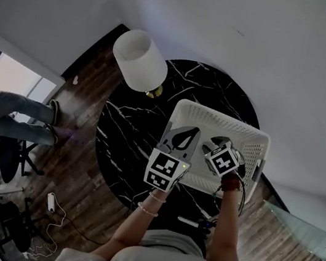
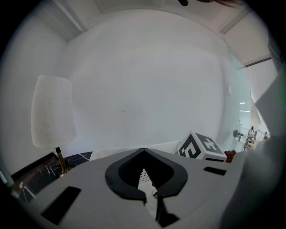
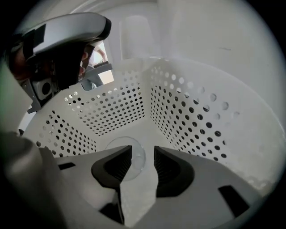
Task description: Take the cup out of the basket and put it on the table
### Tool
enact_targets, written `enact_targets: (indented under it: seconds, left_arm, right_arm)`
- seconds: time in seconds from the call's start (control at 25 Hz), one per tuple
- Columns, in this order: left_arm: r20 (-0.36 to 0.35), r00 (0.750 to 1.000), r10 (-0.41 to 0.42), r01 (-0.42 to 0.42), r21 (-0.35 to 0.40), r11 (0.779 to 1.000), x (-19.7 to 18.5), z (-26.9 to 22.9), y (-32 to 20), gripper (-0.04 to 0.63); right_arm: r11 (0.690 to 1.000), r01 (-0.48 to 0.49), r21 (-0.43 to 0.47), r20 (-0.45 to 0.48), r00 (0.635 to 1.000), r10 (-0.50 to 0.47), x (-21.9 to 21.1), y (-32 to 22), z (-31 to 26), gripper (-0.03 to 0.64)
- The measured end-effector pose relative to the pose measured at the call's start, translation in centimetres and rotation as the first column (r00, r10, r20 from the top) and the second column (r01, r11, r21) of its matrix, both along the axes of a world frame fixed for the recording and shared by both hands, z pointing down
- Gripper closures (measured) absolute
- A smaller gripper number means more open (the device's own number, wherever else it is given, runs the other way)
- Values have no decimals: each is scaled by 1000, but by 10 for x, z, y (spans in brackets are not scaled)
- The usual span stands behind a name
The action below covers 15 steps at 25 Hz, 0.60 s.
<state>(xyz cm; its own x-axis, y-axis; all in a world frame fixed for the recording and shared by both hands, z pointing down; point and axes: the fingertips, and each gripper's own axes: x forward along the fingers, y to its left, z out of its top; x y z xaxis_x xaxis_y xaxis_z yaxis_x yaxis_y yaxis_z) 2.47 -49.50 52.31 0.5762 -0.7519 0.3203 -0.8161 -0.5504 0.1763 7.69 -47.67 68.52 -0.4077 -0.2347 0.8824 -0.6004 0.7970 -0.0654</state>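
A clear cup (image 3: 126, 154) rests on the floor of the white perforated basket (image 3: 111, 107), partly behind one jaw in the right gripper view. My right gripper (image 3: 143, 162) is lowered inside the basket (image 1: 228, 116), open, jaws on either side of the cup's near rim without pressing it. In the head view the right gripper (image 1: 213, 147) is over the basket's middle. My left gripper (image 1: 192, 132) hovers above the basket's left edge. Its jaw tips (image 2: 143, 150) meet with nothing between them. From the head view I cannot make out the cup.
The basket sits on the right side of a round black marble table (image 1: 131, 133). A lamp with a white shade (image 1: 139, 60) stands at the table's far left edge. Bare tabletop lies left of the basket. A person's legs (image 1: 15, 116) are on the wooden floor beyond.
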Motion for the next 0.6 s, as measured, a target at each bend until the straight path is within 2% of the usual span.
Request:
enact_targets:
  seconds: [0.28,0.6]
  left_arm:
    - [-2,1000,0,0,11,1000,0,1,0,591]
    - [-18,1000,4,-4,8,1000,2,0,-2,591]
  right_arm:
    - [998,55,-43,-67,996,-58,-1,1,12,479]
    - [993,75,-94,-88,993,-83,-3,9,25,479]
